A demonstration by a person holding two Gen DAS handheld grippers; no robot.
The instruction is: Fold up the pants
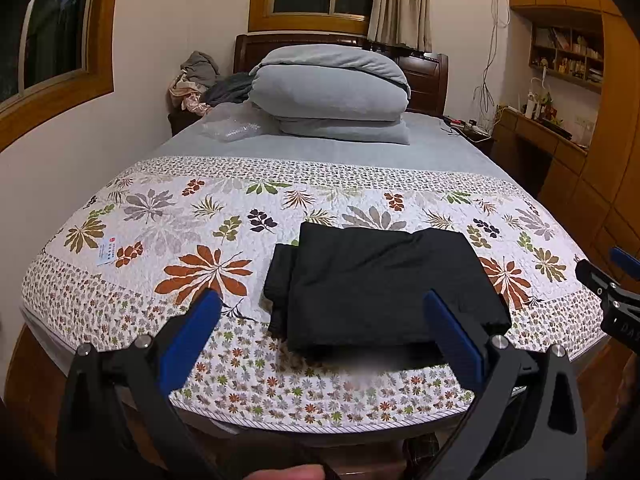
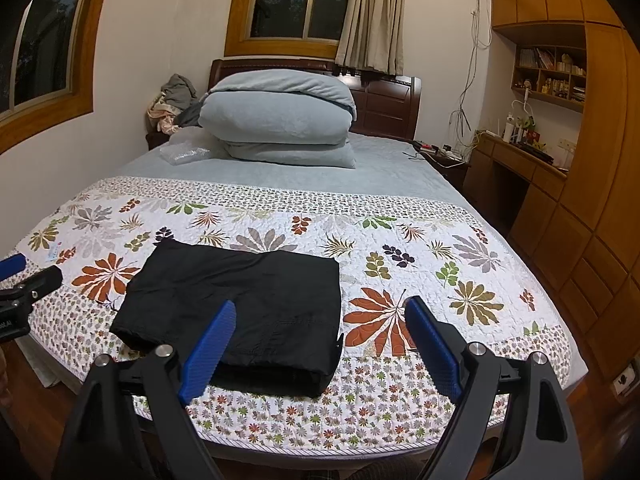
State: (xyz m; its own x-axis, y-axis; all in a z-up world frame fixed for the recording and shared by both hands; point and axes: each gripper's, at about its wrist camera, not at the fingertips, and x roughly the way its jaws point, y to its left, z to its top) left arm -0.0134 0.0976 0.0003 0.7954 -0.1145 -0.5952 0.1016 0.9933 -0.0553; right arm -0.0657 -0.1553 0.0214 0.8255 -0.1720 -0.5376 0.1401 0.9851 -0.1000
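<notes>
Both hand-held grippers, left (image 1: 320,316) and right (image 2: 318,322), gape empty; pants (image 1: 380,288) near the bed's (image 1: 120,312) foot edge could slip off if nudged.

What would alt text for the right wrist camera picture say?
Black pants lie folded into a compact rectangle near the foot of a bed, on a floral quilt. The right gripper hangs open above the bed's edge, holding nothing. Folded grey bedding is stacked by the headboard.

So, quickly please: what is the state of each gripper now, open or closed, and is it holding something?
Left gripper: open, holding nothing; the folded black pants lie on the quilt beyond it.
Right gripper: open, holding nothing.
</notes>
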